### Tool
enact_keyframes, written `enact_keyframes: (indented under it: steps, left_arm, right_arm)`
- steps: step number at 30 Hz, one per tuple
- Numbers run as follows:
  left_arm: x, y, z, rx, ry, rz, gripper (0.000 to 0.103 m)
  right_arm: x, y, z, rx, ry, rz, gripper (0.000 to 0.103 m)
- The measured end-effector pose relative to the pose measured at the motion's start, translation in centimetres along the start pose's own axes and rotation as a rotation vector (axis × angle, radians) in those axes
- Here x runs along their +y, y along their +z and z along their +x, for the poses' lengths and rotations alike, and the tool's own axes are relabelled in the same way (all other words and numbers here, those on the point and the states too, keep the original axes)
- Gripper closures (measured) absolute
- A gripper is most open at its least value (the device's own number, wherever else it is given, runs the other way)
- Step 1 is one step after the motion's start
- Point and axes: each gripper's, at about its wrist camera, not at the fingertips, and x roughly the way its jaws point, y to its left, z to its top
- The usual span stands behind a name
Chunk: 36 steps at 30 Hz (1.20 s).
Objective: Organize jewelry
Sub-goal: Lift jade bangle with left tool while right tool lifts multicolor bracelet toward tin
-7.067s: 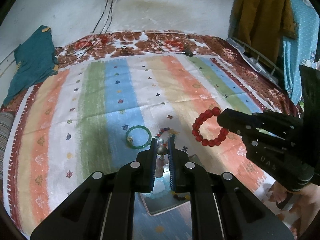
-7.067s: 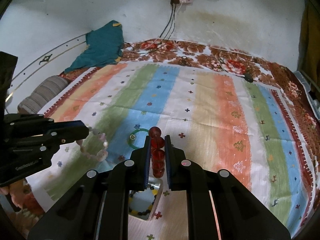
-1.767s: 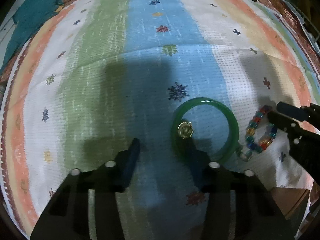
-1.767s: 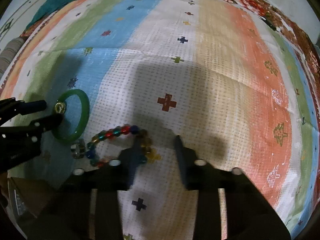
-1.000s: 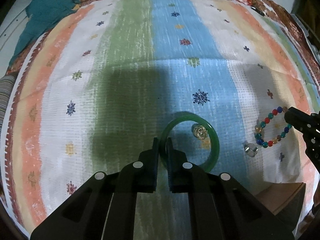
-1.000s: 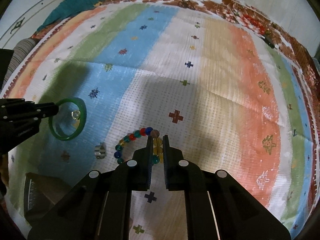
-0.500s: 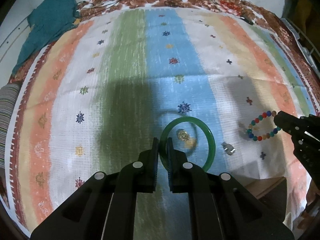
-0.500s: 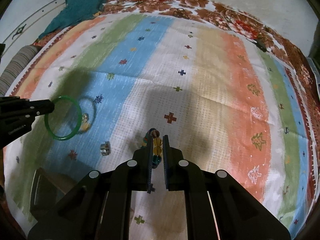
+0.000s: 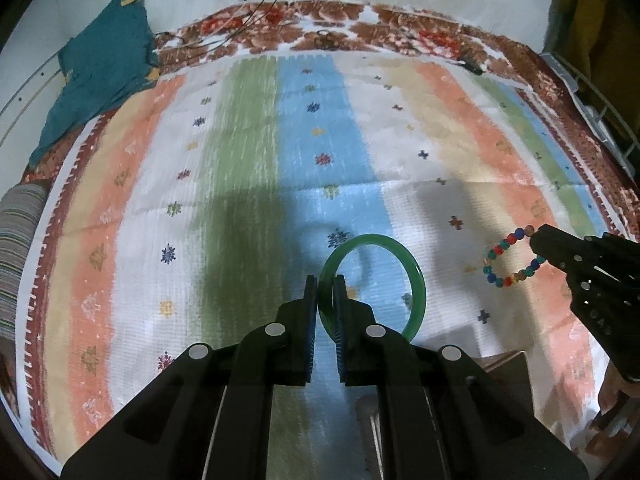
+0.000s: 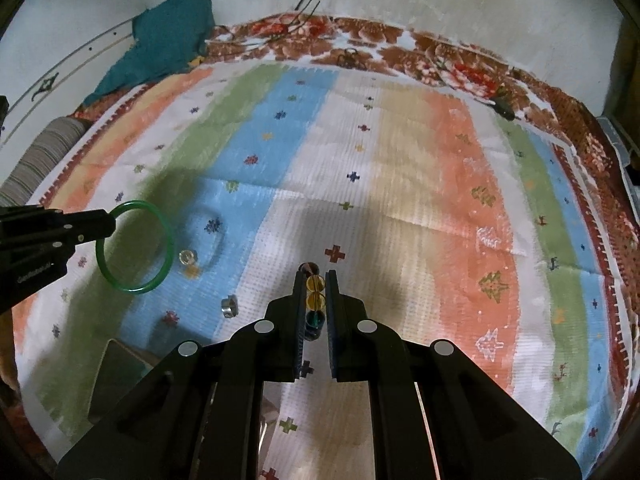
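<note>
A bed covered with a striped, multicoloured bedspread (image 9: 248, 168) fills both views, against a pale wall, with a teal cloth (image 10: 160, 52) at its far left corner.

The left gripper (image 9: 325, 300) is pressed together on the rim of the green bangle (image 9: 416, 280), which hangs clear of the bedspread. The right gripper (image 10: 312, 300) pinches the multicoloured bead bracelet (image 9: 508, 258) by a few beads, with the rest of the loop hanging free. Two small rings remain on the bedspread: a pale gold ring (image 10: 186, 257) and a silver ring (image 10: 229, 305). A box (image 10: 120, 376) with a dark interior sits at the near edge.

Risks:
- The bangle is held at one point of a smooth, hard rim. A quick swing may let it pivot or slip out of the pads.
- The bracelet is held by round beads, which can roll between the pads and release the loop.
- The hanging loop can snag on the box wall during lowering.
- The small rings lie near the carry path and may be knocked or overlooked.

Changes from one second ago: both pieces then lay on the bedspread with the grippers already closed on them. Both are now lifted, and more of the bed and wall is in view.
</note>
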Motion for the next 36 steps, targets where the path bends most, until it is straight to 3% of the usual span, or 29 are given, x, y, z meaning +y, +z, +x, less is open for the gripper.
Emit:
enact_keyframes:
  steps: [11, 25, 36]
  left_arm:
    - [-2.0, -0.8, -2.7, -0.046, -0.029, 0.036, 0.095]
    - [-3.5, -2.2, -6.5, -0.109, -0.071, 0.068, 0.095]
    - [-4.3, -4.1, -8.7, -0.131, -0.091, 0.091, 0.095]
  right_arm:
    - [0.0, -0.3, -2.6, -0.05, -0.017, 0.009, 0.093]
    - [1.6, -1.4, -6.8, -0.13, 0.037, -0.014, 0.093]
    - [1.7, -2.7, -8.1, -0.14, 0.039, -0.005, 0.093]
